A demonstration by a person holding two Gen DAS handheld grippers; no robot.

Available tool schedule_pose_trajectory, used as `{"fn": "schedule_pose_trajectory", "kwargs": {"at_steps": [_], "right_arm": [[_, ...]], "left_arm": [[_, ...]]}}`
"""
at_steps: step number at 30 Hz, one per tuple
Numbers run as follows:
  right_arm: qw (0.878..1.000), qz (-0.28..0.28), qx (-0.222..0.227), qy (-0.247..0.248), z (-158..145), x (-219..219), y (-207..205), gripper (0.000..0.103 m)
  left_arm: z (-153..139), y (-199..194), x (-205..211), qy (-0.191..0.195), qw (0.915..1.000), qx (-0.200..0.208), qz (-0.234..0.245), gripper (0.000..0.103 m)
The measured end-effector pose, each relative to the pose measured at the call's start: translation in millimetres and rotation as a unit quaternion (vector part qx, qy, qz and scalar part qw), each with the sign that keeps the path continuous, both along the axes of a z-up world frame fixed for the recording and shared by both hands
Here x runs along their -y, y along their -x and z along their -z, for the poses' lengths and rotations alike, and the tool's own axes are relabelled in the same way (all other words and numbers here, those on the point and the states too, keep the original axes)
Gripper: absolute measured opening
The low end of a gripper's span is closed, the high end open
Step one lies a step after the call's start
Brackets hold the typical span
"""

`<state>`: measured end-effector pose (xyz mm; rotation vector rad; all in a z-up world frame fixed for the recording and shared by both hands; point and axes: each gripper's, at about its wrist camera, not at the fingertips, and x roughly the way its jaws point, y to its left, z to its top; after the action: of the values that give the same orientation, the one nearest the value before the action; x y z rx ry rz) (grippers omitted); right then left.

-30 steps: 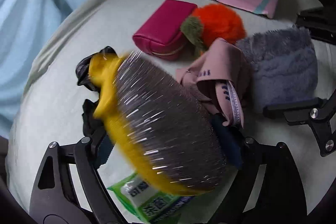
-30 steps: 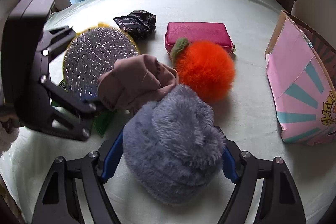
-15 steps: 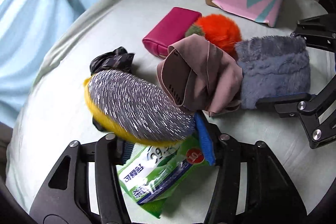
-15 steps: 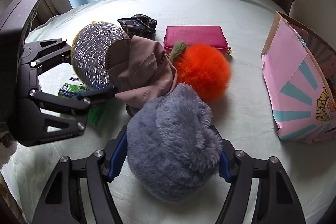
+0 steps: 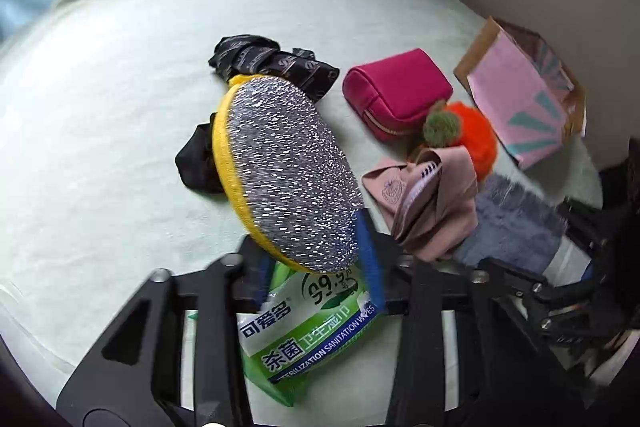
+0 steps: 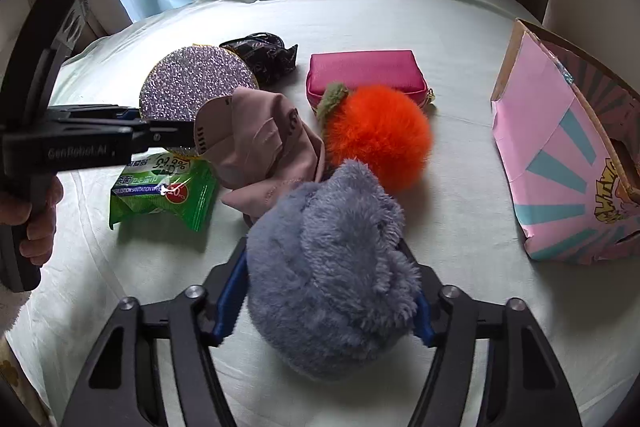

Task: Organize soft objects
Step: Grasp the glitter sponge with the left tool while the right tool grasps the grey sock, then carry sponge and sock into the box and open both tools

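Left tool point(image 5: 316, 255) grips the sponge point(image 5: 288, 171) (silver-faced); right tool point(image 6: 320, 301) clamps grey plush point(image 6: 332, 267).

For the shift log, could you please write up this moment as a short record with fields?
surface: pale green sheet
left gripper: shut on the silver-and-yellow scrub pad
right gripper: shut on the grey fluffy cloth
loose items: pink cloth, orange pom-pom, magenta pouch, black patterned fabric, green wipes pack
container: pink box, at right
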<state>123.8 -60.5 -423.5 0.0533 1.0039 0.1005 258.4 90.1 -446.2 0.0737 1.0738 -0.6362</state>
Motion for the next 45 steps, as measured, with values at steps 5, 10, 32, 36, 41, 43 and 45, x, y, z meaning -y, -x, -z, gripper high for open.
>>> {"fn": "schedule_pose_trajectory", "kwargs": {"at_steps": [5,10,32,36,41,43,45], "right_arm": [[1.000,0.003,0.006,-0.005,-8.0,0.1,0.8,0.044],[1.000,0.008,0.021,-0.004,-27.5,3.1,5.9,0.043],[0.992,0.033,0.118,-0.013,-241.0,120.1,38.1,0.043],[0.992,0.041,0.119,-0.008,-262.8,174.6,34.1,0.043],[0.993,0.062,0.102,-0.004,-273.7,246.4,22.9,0.043],[0.994,0.070,0.088,-0.002,-271.5,272.0,15.3,0.043],[0.994,0.077,0.073,0.001,-266.1,294.4,7.5,0.043]], "left_arm": [[-4.7,-0.1,-5.2,0.011,0.9998,-0.006,-0.016,0.014],[-26.8,6.7,-4.7,0.013,0.9998,0.006,-0.017,0.014],[-251.1,57.7,102.7,0.017,0.9931,0.095,-0.067,0.014],[-267.5,63.2,159.2,0.027,0.9924,0.095,-0.074,0.014],[-267.6,65.1,237.4,0.041,0.9932,0.075,-0.079,0.014],[-260.1,62.9,269.5,0.041,0.9942,0.063,-0.077,0.014],[-249.9,58.0,297.0,0.039,0.9953,0.046,-0.075,0.014]]}}
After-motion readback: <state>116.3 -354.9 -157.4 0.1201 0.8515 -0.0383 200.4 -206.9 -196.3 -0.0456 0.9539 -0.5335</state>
